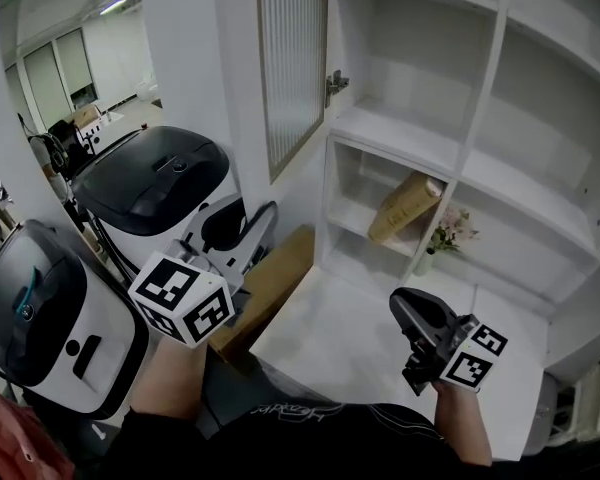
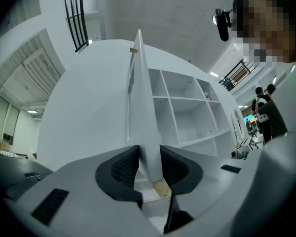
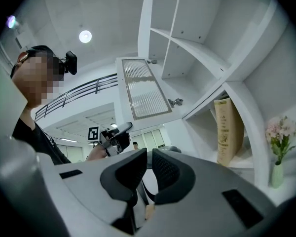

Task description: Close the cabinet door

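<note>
The white cabinet door point(image 1: 293, 63) with a ribbed glass panel stands open, swung out from the shelf unit point(image 1: 500, 98) on its hinge point(image 1: 337, 83). My left gripper point(image 1: 260, 230) reaches up to the door's lower free corner. In the left gripper view the door edge point(image 2: 140, 98) runs up from between the dark pads point(image 2: 122, 168), and my left gripper point(image 2: 149, 164) is shut on it. My right gripper point(image 1: 405, 303) hovers low in front of the shelves with nothing held. In the right gripper view its jaws point(image 3: 149, 164) are almost together, and the door point(image 3: 145, 88) shows beyond.
A tan book point(image 1: 405, 206) leans in a lower compartment, beside a small vase of flowers point(image 1: 445, 233). Two white-and-black machines point(image 1: 160, 183) point(image 1: 40, 318) stand at the left. A cardboard box point(image 1: 270, 283) lies under the door. A white counter point(image 1: 330, 338) lies below the shelves.
</note>
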Available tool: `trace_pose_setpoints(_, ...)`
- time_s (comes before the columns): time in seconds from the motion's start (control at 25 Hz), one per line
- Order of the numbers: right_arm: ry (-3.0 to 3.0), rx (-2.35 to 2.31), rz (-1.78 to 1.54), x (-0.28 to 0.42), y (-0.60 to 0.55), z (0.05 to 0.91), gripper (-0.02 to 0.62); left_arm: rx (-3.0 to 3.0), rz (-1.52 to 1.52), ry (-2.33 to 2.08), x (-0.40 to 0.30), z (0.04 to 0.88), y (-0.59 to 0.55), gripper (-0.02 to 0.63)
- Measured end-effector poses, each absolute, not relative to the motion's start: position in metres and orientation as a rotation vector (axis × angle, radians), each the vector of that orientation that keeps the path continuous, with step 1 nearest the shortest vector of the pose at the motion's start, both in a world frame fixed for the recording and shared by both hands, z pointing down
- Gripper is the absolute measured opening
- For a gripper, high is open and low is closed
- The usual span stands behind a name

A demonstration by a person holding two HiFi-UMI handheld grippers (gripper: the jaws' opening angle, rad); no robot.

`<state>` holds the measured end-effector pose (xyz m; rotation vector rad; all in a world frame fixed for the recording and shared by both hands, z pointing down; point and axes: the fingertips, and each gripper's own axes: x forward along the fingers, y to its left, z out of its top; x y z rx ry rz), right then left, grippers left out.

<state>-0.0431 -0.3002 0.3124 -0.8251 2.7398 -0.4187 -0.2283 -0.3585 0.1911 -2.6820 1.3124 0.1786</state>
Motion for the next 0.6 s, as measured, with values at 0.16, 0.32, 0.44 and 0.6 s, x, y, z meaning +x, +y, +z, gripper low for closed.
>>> trace_pose_setpoints(0.16, 2.745, -0.800, -0.403, -0.028, -0.295, 0.306, 0.060, -2.632, 0.156, 1.359, -0.214, 0.193, -0.353, 0.126)
trace_pose_setpoints(0.32, 2.742, -0.787, -0.386, -0.011, -0.289, 0.301, 0.059, -2.610, 0.146, 1.374, -0.197, 0.193, -0.349, 0.140)
trace_pose_setpoints(0.44, 2.733, -0.778, -0.378, 0.002, -0.284, 0.299, 0.059, -2.596, 0.141, 1.391, -0.184, 0.193, -0.347, 0.146)
trace_pose_setpoints(0.6, 2.729, -0.764, -0.369, 0.014, -0.278, 0.299, 0.060, -2.591, 0.130, 1.390, -0.167, 0.194, -0.343, 0.156)
